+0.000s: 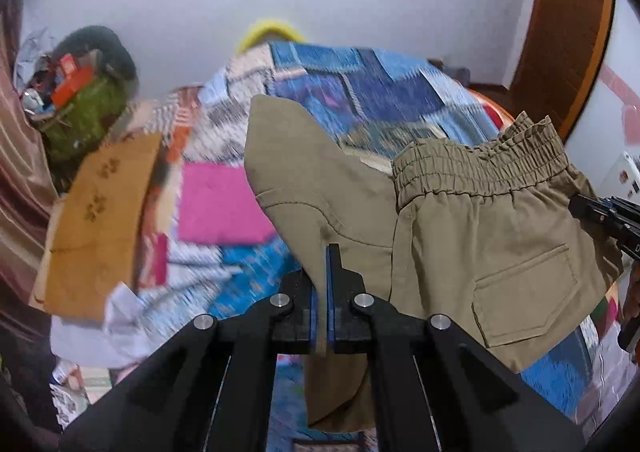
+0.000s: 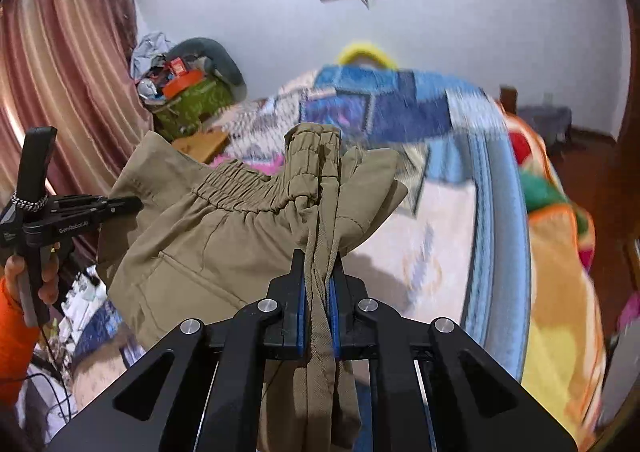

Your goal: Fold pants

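While the left gripper pinches only a thin edge of the khaki pants and the right gripper clamps a bunched waistband, held mid-frame above the blurred quilt, that edge may slip free.

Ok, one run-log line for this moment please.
stage: lifting | left gripper: shut on khaki pants | right gripper: shut on bunched waistband | pants: held above patterned bedspread

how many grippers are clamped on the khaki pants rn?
2. The left gripper pinches a fabric edge left of the elastic waistband; the right gripper clamps bunched cloth at the other end of the pants.
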Demonstrator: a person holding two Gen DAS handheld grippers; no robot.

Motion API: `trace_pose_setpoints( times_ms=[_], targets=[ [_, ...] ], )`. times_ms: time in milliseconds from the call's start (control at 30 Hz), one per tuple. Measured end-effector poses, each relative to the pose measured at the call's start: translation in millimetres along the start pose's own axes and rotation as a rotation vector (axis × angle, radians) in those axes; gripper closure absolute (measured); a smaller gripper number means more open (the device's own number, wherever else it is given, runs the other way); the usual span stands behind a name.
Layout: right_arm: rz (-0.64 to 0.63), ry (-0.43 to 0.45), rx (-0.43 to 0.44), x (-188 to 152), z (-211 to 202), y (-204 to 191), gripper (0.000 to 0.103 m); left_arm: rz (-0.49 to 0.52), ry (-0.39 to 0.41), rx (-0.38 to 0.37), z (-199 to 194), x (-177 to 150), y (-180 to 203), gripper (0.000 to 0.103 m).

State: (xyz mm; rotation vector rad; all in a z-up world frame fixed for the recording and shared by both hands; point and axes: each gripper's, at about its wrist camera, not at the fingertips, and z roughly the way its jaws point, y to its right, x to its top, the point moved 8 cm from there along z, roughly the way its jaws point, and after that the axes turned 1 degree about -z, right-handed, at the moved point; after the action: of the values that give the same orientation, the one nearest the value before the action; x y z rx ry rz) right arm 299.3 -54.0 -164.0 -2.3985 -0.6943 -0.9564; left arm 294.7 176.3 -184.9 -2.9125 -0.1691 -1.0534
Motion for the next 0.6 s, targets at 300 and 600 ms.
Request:
trace_pose_setpoints(
  times_ms=[300,600],
  targets=[
    [-0.095,0.070,0.024,72.5,47.9,-31.3,0.095,-0.047,0.038,0.092,21.7,58.2,-70.8,0.099],
    [-0.105,0.060,0.050,117.3,146.4,-40.6,0.095,-0.120,0.024,0.165,97.1,93.9,-148.1,0.099]
  ],
)
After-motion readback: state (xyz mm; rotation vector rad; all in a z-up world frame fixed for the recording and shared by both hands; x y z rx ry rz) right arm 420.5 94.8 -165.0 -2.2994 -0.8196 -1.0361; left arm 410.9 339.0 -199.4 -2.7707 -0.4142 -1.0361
